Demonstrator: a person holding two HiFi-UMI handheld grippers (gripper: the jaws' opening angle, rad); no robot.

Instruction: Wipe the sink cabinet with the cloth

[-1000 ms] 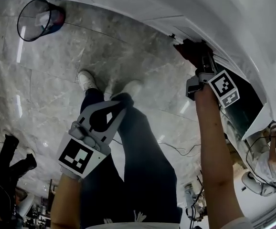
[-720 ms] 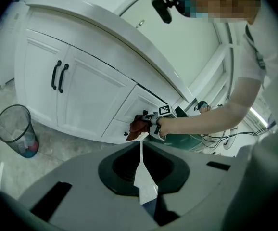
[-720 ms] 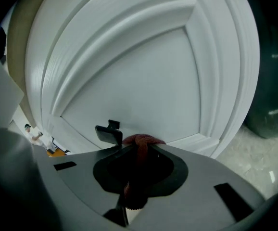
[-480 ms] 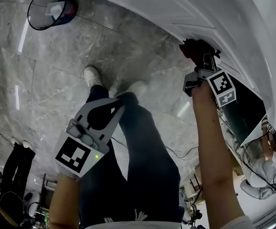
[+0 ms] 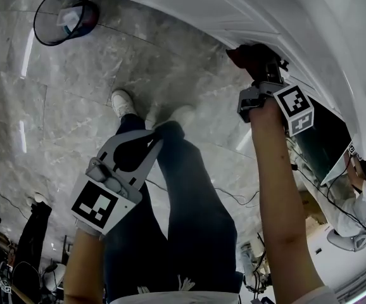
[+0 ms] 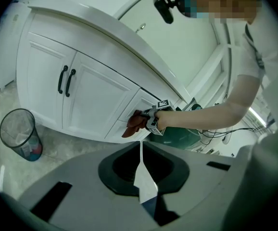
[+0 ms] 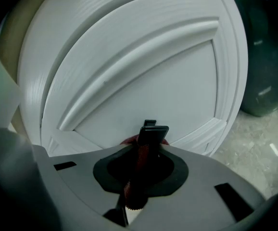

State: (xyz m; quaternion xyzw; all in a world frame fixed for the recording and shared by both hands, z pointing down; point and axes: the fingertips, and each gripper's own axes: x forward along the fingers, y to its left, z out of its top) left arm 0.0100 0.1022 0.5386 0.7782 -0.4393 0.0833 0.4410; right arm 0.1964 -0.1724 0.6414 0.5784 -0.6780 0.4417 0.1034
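One dark red cloth (image 5: pixel 245 54), 1 o'clock in head view, pinched between the right gripper (image 5: pixel 259 68) fingers and held against the white sink cabinet (image 5: pixel 189 5) drawer panel. Left gripper (image 5: pixel 152 139): fingers closed together, nothing between them, above the floor (image 5: pixel 75 87). One mesh waste bin (image 5: pixel 63 14) at 11 o'clock.

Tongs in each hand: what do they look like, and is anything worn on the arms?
The left tongs and right tongs are flat grey shells with a dark oval opening; the right ones end in black tips. Each carries a white cube printed with black square markers. No cables show on them. The forearms are bare, below a short white sleeve.
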